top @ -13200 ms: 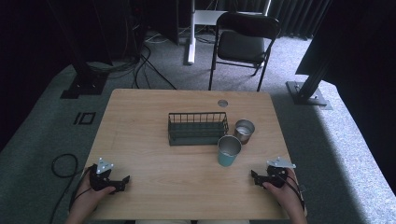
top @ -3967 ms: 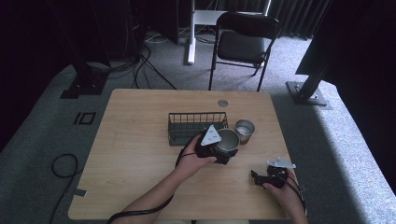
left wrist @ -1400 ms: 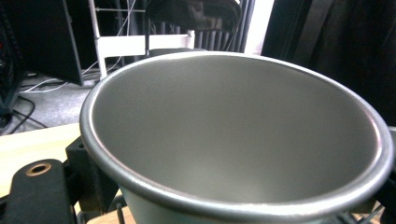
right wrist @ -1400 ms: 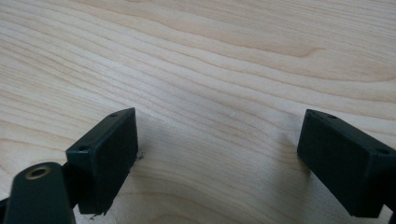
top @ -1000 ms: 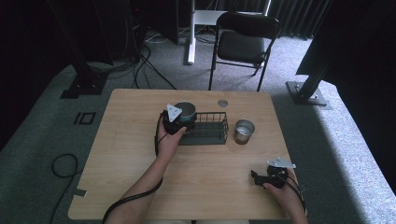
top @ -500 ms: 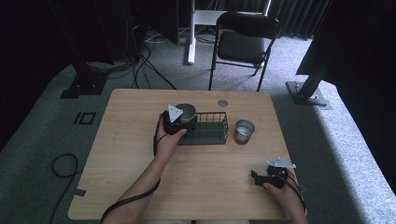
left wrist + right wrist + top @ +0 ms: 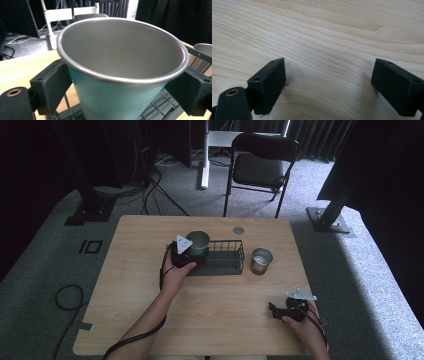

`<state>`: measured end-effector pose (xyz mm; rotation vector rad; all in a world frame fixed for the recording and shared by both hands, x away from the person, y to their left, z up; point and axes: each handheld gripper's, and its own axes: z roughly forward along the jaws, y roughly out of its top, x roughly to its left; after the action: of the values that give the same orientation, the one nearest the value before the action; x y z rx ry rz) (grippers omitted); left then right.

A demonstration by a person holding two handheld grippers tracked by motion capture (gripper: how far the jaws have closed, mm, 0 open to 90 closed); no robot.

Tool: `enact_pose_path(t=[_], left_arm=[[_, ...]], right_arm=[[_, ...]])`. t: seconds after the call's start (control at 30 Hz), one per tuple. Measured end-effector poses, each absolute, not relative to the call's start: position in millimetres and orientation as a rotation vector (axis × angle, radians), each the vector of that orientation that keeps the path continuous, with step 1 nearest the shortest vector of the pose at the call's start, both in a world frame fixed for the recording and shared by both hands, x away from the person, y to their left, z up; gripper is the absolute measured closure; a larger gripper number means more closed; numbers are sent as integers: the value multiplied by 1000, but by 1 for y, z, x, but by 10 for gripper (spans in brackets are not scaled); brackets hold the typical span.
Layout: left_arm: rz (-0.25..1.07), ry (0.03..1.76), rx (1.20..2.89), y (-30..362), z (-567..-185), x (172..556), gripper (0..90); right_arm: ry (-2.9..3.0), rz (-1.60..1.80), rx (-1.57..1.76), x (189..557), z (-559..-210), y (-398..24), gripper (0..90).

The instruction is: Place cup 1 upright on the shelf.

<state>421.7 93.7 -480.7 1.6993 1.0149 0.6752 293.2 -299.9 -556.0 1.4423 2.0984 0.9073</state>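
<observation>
My left tongs [image 7: 192, 254] have just been opening around the teal cup [image 7: 198, 243], which stands between the jaws at the left end of the black wire basket [image 7: 226, 263]. In the left gripper view the cup [image 7: 120, 75] sits between the two pads; the left pad [image 7: 51, 87] looks just off the wall, though I cannot tell for sure that the right one has let go. A second ago the jaws were clamped on the cup at this same place, so I judge the placing into the basket done and the release under way. Some seconds back the cup stood on the worktop [image 7: 140, 320] in front of the basket, beside the small steel cup [image 7: 261, 260]; that one is unmoved, right of the basket.

My right tongs [image 7: 278, 310] rest near the worktop's front right corner, jaws wide with nothing between them; the right gripper view shows bare wood grain [image 7: 324, 37] under them. They have kept this spot all along.

What is left, I judge, is to widen the left jaws further and back off without tipping the cup, then perhaps fetch the steel cup.

No brand, label or writing can be read on either cup, the basket or the tongs.
</observation>
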Motion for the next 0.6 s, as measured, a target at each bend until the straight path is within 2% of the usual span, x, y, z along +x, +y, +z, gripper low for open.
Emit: enact_pose_path(t=[0.6], left_arm=[[648, 979, 1718, 110, -470, 400, 108]], right_arm=[[2099, 907, 1442, 293, -556, -300, 121]])
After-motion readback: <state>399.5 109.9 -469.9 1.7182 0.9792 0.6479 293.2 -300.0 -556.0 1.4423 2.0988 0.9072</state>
